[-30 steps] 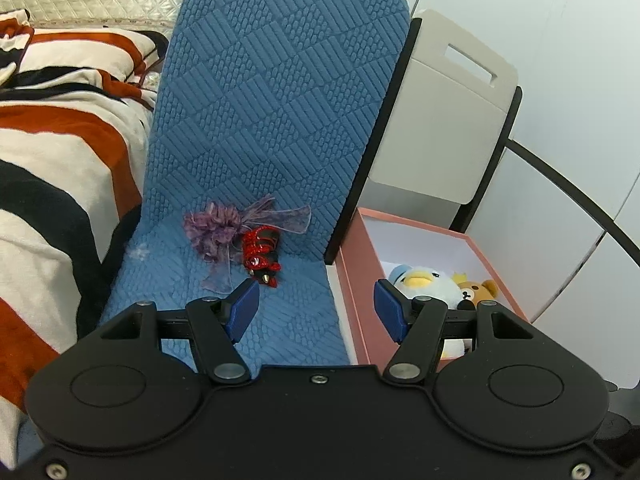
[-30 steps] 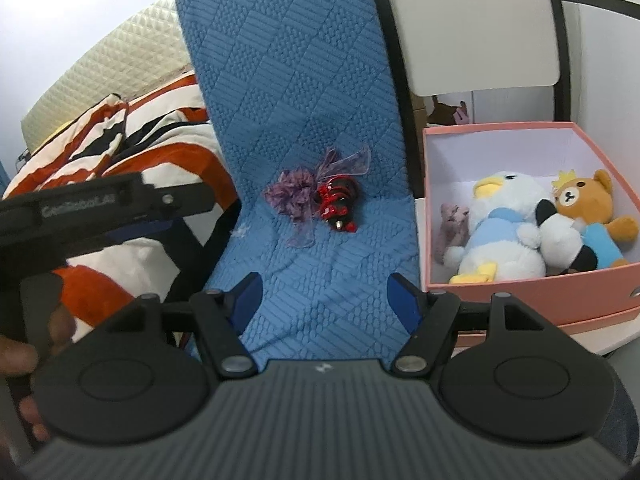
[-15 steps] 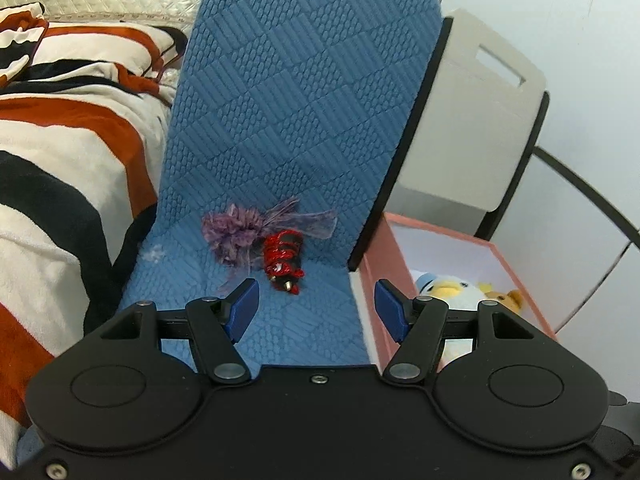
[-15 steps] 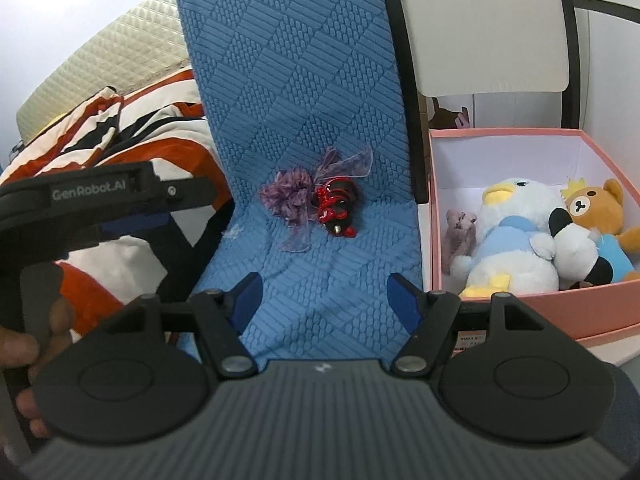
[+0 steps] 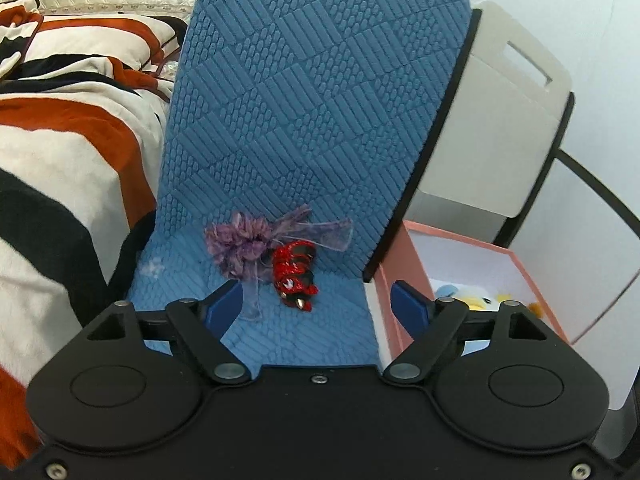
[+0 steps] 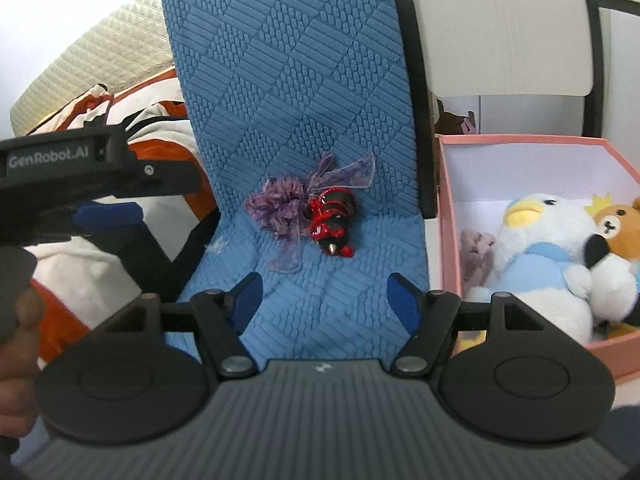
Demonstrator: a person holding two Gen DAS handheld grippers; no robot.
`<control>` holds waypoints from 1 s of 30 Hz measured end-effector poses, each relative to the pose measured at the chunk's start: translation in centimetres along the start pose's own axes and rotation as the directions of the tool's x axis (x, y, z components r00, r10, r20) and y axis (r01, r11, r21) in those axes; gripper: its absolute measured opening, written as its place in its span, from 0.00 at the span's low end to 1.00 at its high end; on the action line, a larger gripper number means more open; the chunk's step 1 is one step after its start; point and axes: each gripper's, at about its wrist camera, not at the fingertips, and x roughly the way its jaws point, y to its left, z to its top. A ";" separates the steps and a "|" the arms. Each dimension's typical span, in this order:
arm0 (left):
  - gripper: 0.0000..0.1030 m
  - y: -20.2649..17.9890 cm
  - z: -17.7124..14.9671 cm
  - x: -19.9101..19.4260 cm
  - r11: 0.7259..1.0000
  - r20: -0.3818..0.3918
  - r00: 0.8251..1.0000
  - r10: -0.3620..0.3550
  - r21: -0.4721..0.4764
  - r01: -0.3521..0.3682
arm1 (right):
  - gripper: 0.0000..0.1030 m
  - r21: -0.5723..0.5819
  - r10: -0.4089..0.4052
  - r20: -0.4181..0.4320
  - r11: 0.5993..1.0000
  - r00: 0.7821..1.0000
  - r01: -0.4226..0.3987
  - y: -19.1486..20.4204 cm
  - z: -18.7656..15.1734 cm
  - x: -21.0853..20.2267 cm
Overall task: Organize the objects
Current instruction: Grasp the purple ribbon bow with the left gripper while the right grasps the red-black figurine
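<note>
On the blue chair seat [image 5: 320, 332], the purple bow [image 5: 244, 244] touched the red toy [image 5: 294, 270]. Your left gripper [image 5: 318, 300] was opening its fingers, nothing between them; your right gripper [image 6: 324, 292] stood wide, empty. You needed one toy only, then the pink box [image 6: 448, 216].

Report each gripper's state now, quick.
Left gripper: jaws opening, nothing between them.
Right gripper: open, holding nothing.
</note>
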 end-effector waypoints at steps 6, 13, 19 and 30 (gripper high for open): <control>0.82 1.3 1.4 3.7 1.000 -0.046 0.999 0.015 0.008 -0.015 | 0.69 0.001 0.008 -0.004 1.000 1.000 -0.008 -0.3 1.3 3.3; 0.83 3.9 1.7 8.7 0.999 -0.145 0.989 0.032 -0.024 -0.036 | 0.69 -0.033 0.026 -0.020 0.999 0.999 -0.027 -0.4 2.5 7.4; 0.83 5.4 2.1 12.8 0.998 -0.187 0.981 0.055 -0.020 -0.060 | 0.69 -0.027 0.061 -0.118 0.998 0.991 -0.064 -0.7 3.4 11.7; 0.82 6.3 2.5 21.1 0.995 -0.268 0.958 0.104 0.026 -0.100 | 0.69 -0.050 0.047 -0.198 0.997 0.979 -0.058 -0.4 4.2 18.5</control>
